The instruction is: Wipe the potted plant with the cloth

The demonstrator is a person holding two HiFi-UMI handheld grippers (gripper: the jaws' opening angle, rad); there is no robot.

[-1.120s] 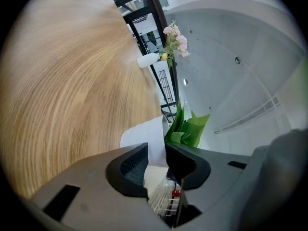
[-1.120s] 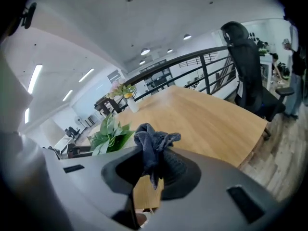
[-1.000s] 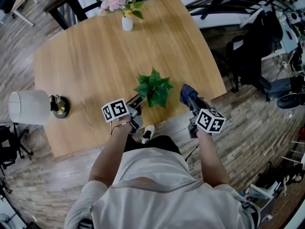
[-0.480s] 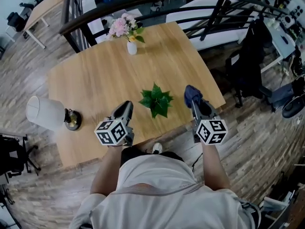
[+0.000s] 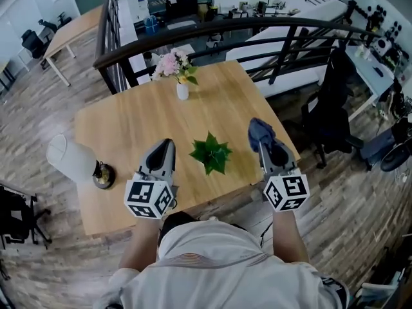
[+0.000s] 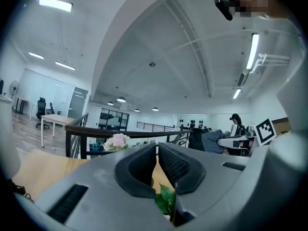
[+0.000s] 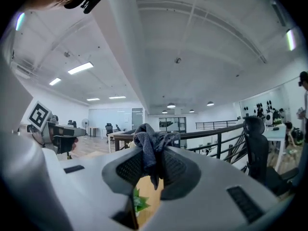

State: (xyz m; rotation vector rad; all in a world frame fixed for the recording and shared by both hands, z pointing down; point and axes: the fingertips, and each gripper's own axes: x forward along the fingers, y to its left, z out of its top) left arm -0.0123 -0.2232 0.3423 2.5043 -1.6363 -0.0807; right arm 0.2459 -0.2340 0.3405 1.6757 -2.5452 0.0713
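Observation:
A small green potted plant (image 5: 211, 153) stands on the wooden table (image 5: 129, 121), near its front edge. My two grippers are held up in the air on either side of it, both pointing level, away from me. My left gripper (image 5: 165, 144) is to the plant's left. Its jaws (image 6: 157, 150) are closing, almost together, with nothing between them. To the plant's right, my right gripper (image 5: 265, 141) is shut on a dark blue-grey cloth (image 5: 259, 131). The cloth (image 7: 151, 146) bunches above the pads. Plant leaves (image 7: 139, 202) show below both pairs of jaws.
A white vase of pink flowers (image 5: 178, 73) stands at the table's far edge. A white lamp (image 5: 74, 159) sits at its left end. A dark railing (image 5: 212, 28) runs behind the table. A chair draped in dark clothing (image 5: 328, 102) stands to the right.
Both grippers have risen well above the table. The left gripper's jaws have gone from wide open near the plant to nearly together, and it has rolled. The cloth stays in the right gripper.

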